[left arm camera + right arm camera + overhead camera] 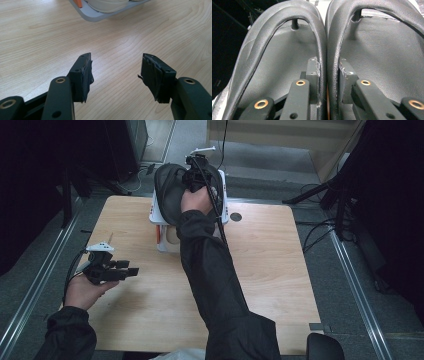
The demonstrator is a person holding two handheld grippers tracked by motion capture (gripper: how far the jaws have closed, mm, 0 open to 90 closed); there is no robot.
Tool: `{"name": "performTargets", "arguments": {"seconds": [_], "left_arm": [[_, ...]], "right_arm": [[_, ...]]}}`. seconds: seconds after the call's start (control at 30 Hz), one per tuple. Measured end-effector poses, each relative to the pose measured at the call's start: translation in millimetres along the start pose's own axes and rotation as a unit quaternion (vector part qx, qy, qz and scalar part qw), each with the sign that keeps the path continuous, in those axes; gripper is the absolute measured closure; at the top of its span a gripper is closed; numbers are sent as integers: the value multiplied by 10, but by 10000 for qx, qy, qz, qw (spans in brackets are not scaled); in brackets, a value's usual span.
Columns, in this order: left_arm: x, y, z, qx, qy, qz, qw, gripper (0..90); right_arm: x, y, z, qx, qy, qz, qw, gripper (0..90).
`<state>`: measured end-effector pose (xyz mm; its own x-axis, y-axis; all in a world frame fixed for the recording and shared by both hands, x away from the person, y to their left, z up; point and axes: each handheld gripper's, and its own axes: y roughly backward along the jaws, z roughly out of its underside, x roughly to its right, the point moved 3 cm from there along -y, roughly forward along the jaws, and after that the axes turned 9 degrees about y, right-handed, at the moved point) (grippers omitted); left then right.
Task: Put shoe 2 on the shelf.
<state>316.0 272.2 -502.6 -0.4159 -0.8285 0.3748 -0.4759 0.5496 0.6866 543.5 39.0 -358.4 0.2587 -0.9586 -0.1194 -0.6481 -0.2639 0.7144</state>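
A pair of black flip-flops (167, 192) lies side by side on top of a white rack (224, 200) at the table's far edge. My right gripper (196, 174) reaches over them from the near side, its jaws shut on the two inner straps (327, 50), which are pinched together between the pads. Both soles (279, 57) stretch away on either side of the jaws. My left gripper (131, 269) hovers low over the left part of the table, held in a hand. Its jaws stand open (116, 67) with only bare wood between them.
Under the rack's top sits a beige shoe (172, 237), seen with the grey tray rim (100, 16) and an orange part (78, 3). A round hole (236, 216) marks the wooden table (270, 270). Dark stands and cables surround the table.
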Motion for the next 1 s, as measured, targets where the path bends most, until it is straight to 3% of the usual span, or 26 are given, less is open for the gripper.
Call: {"name": "performTargets", "arguments": {"seconds": [0.3,0.5,0.63,1.0], "left_arm": [[2,-23,5,-48,-9,6,10000,428],[3,-31,5,-77,-17,7,10000,428],[5,-37,4,-105,-45,12,9999,428],[11,-48,9,-118,-40,33,9999,427]], "right_arm": [[51,-34,-35,78,59,133,9999,746],[48,-30,-34,92,-68,168,9998,741],[37,-34,-33,118,-89,88,9999,651],[26,-2,-13,106,37,-164,9998,526]]}}
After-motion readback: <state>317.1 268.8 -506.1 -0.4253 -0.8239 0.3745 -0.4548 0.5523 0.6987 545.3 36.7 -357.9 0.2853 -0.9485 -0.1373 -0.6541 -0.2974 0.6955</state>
